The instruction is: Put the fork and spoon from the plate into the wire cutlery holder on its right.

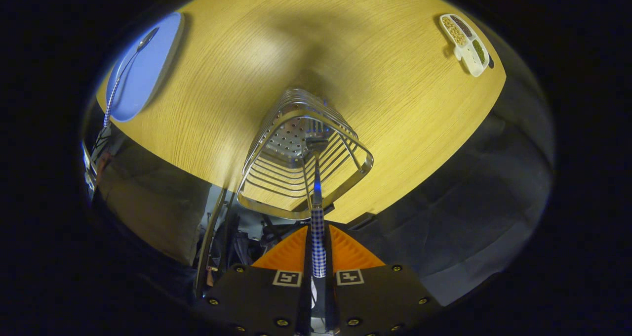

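Tool (318,247) tight on fork (316,178) — tines down inside wire holder (303,153)

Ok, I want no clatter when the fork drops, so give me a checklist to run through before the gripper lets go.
1. Gripper shut on the fork's checked handle: ok.
2. Fork head inside the wire cutlery holder, past its rim: ok.
3. Tines resting on the holder's perforated base: cannot tell.
4. Holder upright on the wooden table: ok.
5. Spoon on the blue plate, its turn next: ok.
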Available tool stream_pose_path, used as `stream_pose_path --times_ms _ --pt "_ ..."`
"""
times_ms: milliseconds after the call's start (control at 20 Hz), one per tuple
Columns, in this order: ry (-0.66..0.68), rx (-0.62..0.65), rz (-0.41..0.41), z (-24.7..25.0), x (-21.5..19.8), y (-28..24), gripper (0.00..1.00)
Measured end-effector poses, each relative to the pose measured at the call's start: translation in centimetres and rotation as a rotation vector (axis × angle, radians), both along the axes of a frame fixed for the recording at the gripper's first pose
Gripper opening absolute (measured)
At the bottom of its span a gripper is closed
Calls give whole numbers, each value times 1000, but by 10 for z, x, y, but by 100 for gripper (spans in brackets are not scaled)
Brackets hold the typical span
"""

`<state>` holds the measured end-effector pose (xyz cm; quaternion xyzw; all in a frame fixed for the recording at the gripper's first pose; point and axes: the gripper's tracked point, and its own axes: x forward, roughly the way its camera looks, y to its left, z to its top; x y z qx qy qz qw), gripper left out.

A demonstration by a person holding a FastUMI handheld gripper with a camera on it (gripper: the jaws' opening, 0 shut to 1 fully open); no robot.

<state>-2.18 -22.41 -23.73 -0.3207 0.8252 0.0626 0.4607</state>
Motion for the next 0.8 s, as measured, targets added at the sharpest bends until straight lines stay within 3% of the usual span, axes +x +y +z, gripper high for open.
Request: stream_pose_path --times_ms 300,500,550,600,800 --pt "3 24 -39 1 3 6 14" --pt "-31 18 -19 18 14 6 14" --pt "-34 23 -21 19 10 2 22" --pt "-40 31 -30 22 8 3 41" --pt "-96 73 -47 31 -7 -1 42"
